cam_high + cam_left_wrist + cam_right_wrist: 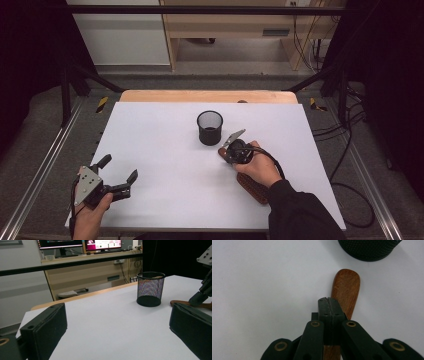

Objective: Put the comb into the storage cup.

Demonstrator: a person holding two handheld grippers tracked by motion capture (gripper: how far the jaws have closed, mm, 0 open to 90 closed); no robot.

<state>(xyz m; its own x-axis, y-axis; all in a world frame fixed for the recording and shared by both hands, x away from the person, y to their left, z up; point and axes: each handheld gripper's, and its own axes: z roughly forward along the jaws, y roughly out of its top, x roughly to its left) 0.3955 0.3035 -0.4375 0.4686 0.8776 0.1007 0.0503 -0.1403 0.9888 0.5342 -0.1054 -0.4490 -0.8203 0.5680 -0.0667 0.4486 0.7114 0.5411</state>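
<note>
A brown wooden brush [252,189] lies on the white table [165,145], its rounded handle end [345,287] pointing toward a black mesh cup [210,127]. My right gripper [227,153] points down over that handle, just in front of the cup. In the right gripper view its jaws [328,300] are shut pad to pad with the handle passing beneath them, nothing between. My left gripper [119,168] rests at the table's near left corner, open and empty. The left gripper view looks across the table to the cup [150,288], the handle [183,303] and the right gripper [200,296].
The table's wooden far edge [207,96] runs behind the white sheet. Black frame rails [40,165] flank both sides. Beyond stand a wooden desk [82,272] and monitors [102,244]. Cables [350,150] lie on the floor at the right.
</note>
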